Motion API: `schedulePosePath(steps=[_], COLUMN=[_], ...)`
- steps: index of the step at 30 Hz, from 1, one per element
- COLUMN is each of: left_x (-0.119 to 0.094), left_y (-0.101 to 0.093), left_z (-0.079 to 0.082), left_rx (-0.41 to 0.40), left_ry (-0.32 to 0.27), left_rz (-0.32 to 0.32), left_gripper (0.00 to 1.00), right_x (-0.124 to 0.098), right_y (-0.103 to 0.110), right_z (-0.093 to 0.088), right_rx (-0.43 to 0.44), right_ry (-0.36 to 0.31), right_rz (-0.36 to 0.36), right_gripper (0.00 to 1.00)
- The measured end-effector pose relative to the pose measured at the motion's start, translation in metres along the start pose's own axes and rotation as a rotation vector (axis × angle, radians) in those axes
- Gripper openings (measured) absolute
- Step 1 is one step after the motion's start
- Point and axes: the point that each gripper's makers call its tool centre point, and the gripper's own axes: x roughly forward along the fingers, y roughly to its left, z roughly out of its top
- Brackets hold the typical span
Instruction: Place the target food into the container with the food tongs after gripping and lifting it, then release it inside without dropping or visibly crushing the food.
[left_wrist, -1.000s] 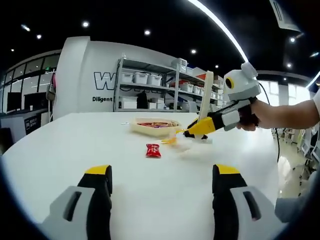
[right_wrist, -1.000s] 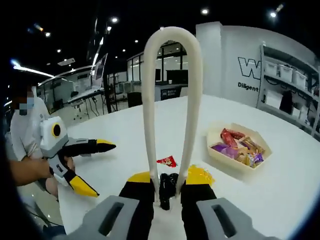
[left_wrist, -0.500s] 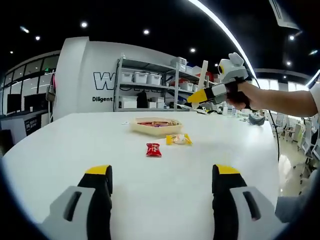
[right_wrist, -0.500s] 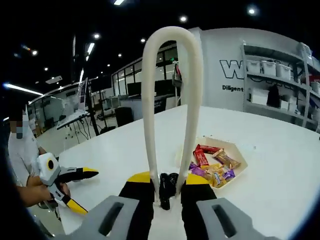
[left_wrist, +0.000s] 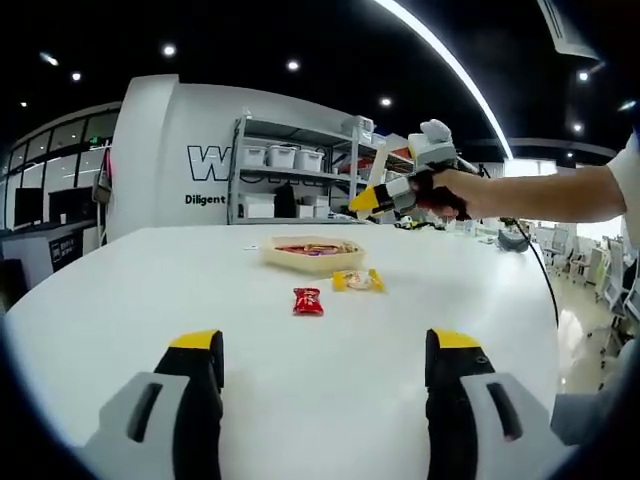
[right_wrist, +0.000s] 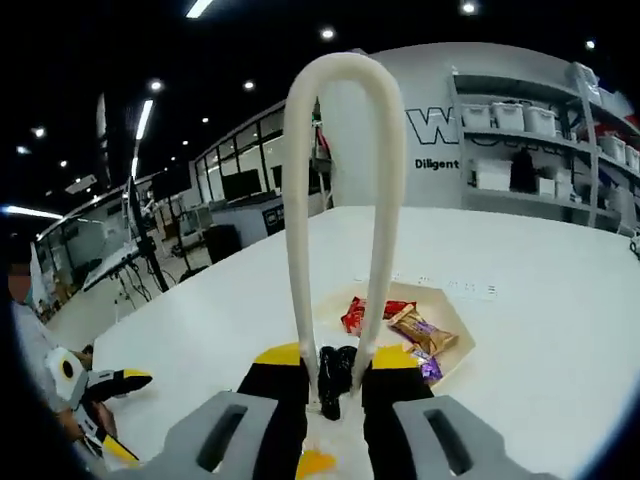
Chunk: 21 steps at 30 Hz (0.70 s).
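The yellow-wrapped snack (left_wrist: 357, 280) lies on the white table (left_wrist: 300, 370) beside the beige hexagonal tray (right_wrist: 460, 335); my right gripper (right_wrist: 334, 385) clamps the cream tongs (right_wrist: 343, 200) above that tray, my left gripper (left_wrist: 320, 385) idle, jaws parted.

Big white table (left_wrist: 150, 290) spreads ahead of my left gripper. Beyond its far edge, white wall (left_wrist: 200, 130) with dark lettering; metal shelving (left_wrist: 290, 180) with white bins stands against it. Dark ceiling (left_wrist: 250, 40) overhead, small round spotlights plus long light strip (left_wrist: 440, 50). Left of my right gripper, glass partitions (right_wrist: 240, 180) and desks (right_wrist: 120, 260) further off.
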Motion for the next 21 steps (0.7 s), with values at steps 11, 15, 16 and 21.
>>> schedulePosePath(steps=[11, 15, 16, 21], left_x=[0.004, 0.006, 0.005, 0.005], left_y=[0.001, 0.002, 0.001, 0.003], left_z=[-0.001, -0.001, -0.001, -0.002], left_rx=[0.01, 0.016, 0.015, 0.028], left_ry=[-0.001, 0.001, -0.001, 0.005], left_rz=[-0.017, -0.016, -0.016, -0.006], left_gripper=[0.83, 0.83, 0.83, 0.84], right_x=[0.039, 0.045, 0.046, 0.051], right_y=[-0.014, -0.027, -0.028, -0.041], right_z=[-0.02, -0.028, -0.03, -0.032], right_rx=[-0.073, -0.103, -0.106, -0.105], right_ry=[0.076, 0.107, 0.11, 0.101], right_rz=[-0.044, -0.072, -0.074, -0.094], right_gripper=[0.15, 0.15, 0.15, 0.15])
